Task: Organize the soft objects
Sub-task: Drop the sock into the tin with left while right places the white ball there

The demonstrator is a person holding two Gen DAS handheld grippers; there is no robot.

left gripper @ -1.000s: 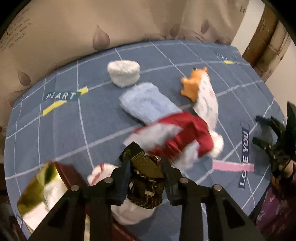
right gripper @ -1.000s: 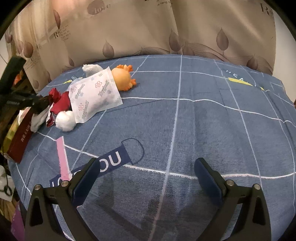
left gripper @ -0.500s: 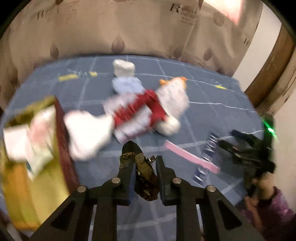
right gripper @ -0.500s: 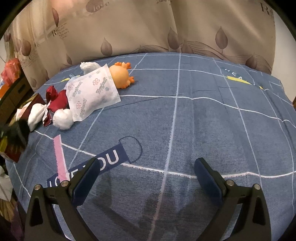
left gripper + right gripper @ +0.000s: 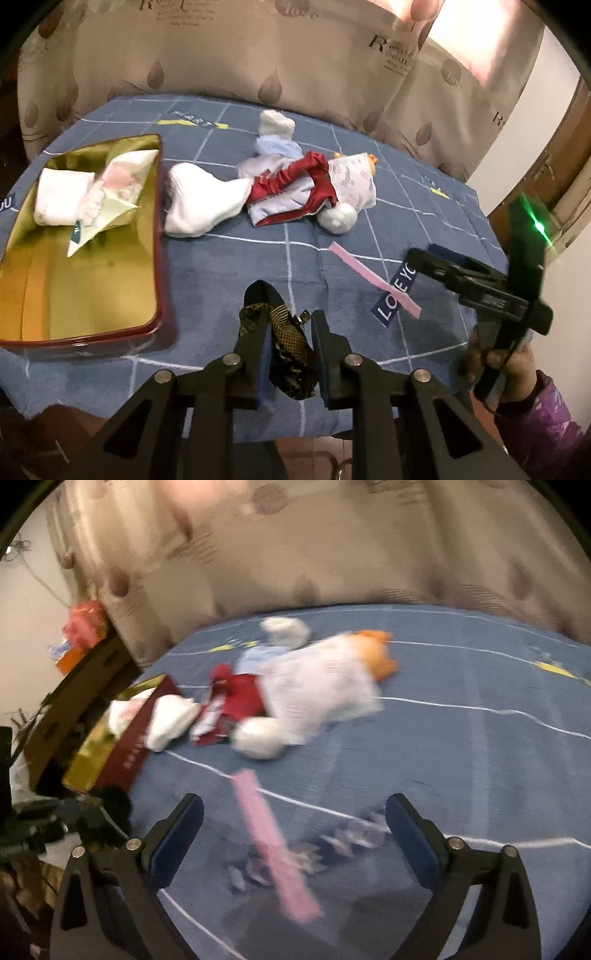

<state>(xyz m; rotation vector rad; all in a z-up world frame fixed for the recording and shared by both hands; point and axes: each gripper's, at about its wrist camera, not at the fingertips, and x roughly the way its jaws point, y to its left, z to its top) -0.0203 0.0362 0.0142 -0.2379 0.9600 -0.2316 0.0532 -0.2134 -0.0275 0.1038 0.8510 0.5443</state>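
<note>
1. While the left claw [image 5: 286, 325] holds a dark patterned cloth [image 5: 290, 354] between its pads — its jaws easing apart a little, the cloth not yet let go — the tin [image 5: 157, 236] lies at about ten o'clock from it in the left wrist view, gold inside and open at the top.
2. Across the blue cover [image 5: 258, 269], the tin's long side runs roughly from six to twelve o'clock, its near rim closest to the claw.
3. Folded white pieces [image 5: 85, 195] fill the far end of the tin; the near half looks bare, so I judge that is where the cloth should go.
4. Just beside the tin's right wall, at twelve o'clock from the claw, lies the loose heap [image 5: 291, 192] — white sock, red-trimmed piece, blue and orange bits.
5. At three o'clock the right claw [image 5: 295, 830] holds nothing, jaws wide but closing slightly; in its blurred view the heap sits at about eleven o'clock.
6. For the tin, the left hand is the nearer.
</note>
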